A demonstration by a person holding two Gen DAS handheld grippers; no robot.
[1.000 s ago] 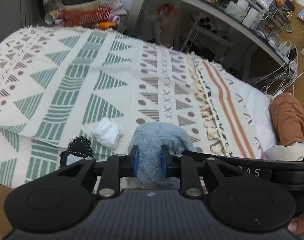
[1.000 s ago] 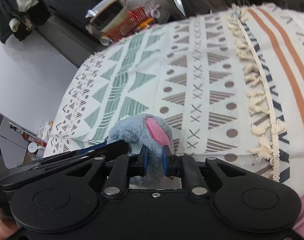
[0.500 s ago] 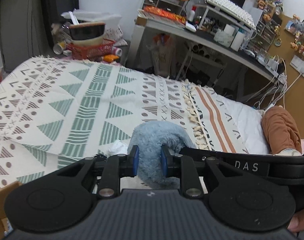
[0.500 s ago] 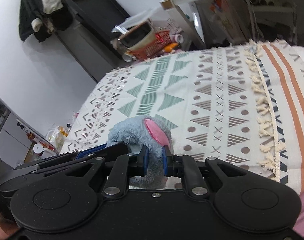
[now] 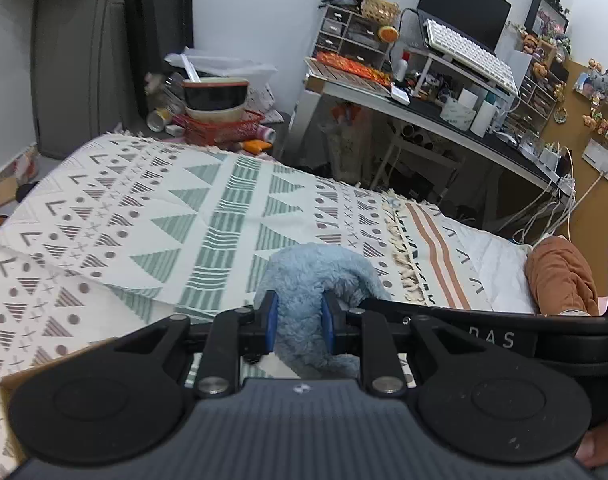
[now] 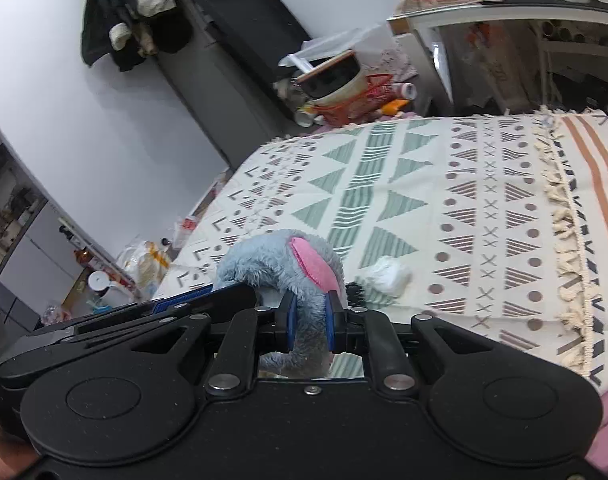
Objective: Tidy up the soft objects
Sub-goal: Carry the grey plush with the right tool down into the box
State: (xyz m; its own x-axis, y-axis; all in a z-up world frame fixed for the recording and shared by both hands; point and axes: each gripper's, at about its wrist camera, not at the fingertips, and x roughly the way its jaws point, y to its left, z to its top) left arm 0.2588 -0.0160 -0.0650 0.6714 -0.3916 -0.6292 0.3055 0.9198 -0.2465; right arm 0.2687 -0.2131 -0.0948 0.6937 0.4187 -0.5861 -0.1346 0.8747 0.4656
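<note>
- The plush toy [image 5: 315, 280] is fluffy and blue-grey, and one part of it has a flat pink patch [image 6: 311, 264] (it looks like the inside of an ear).
- The left gripper [image 5: 298, 322] has its jaws clamped on one furry part of the toy, and the fur is pressed between the blue pads [image 5: 271, 322].
- The right gripper [image 6: 309, 322] has its jaws clamped on the part with the pink patch.
- The toy is held between the two grippers, above the near part of the bed [image 5: 224, 216] with the patterned blanket [image 6: 443, 200].
- The body arches like a hump from one gripper to the other, so its long axis goes across, left to right; which end is the head I cannot tell.
- A small white crumpled thing [image 6: 387, 274] lies on the blanket just beside the toy.
</note>
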